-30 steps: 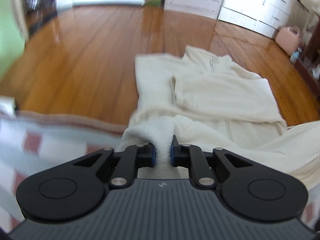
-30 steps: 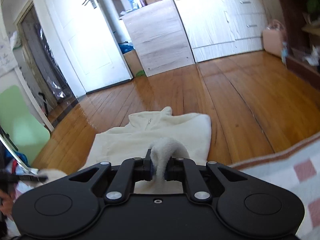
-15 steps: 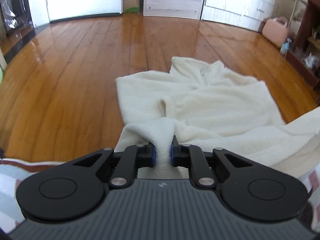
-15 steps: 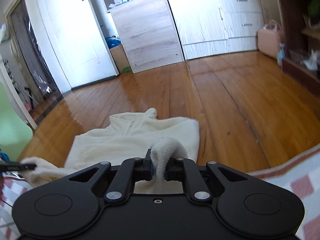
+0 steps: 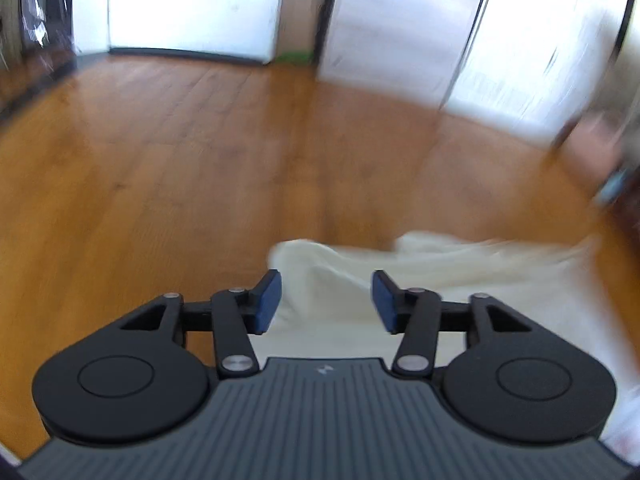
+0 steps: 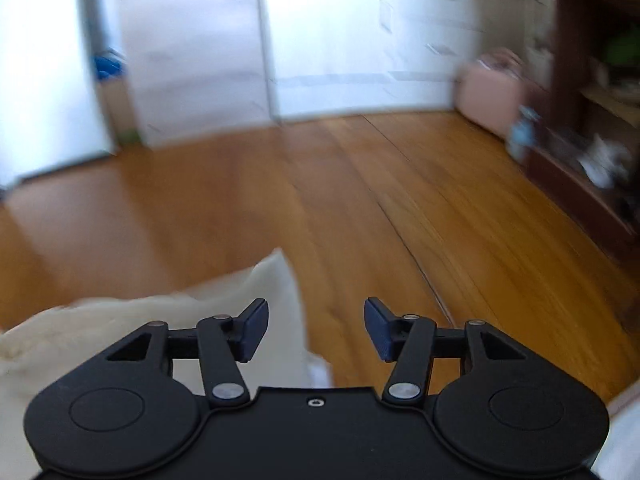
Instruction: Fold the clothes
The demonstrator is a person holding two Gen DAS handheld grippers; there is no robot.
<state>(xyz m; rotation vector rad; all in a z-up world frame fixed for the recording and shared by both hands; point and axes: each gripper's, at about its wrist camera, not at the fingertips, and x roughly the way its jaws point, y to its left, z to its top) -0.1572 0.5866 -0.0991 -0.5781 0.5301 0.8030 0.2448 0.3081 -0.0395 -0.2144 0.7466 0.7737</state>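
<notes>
A cream fleece garment [image 5: 460, 280] lies on the wooden floor, blurred by motion. My left gripper [image 5: 326, 300] hangs just above its near left part; its jaws are opening and the blue pads [image 5: 266, 300] touch no cloth. In the right wrist view the same garment [image 6: 140, 328] fills the lower left, its right edge running under my right gripper [image 6: 316, 330]. That gripper's jaws are opening too, with only cloth edge and bare floor seen between the pads [image 6: 380, 328], nothing pinched.
Wooden floor [image 5: 200, 168] stretches ahead to white doors and cabinets [image 6: 360, 32]. A pink bag [image 6: 488, 88] and a dark shelf unit [image 6: 580, 140] stand at the right. A checked rug corner [image 6: 624, 420] shows at the lower right.
Both grippers were shut on fleece edges; both now stand apart with the cloth released. Both moved forward over the garment, which now lies folded closer beneath them.
</notes>
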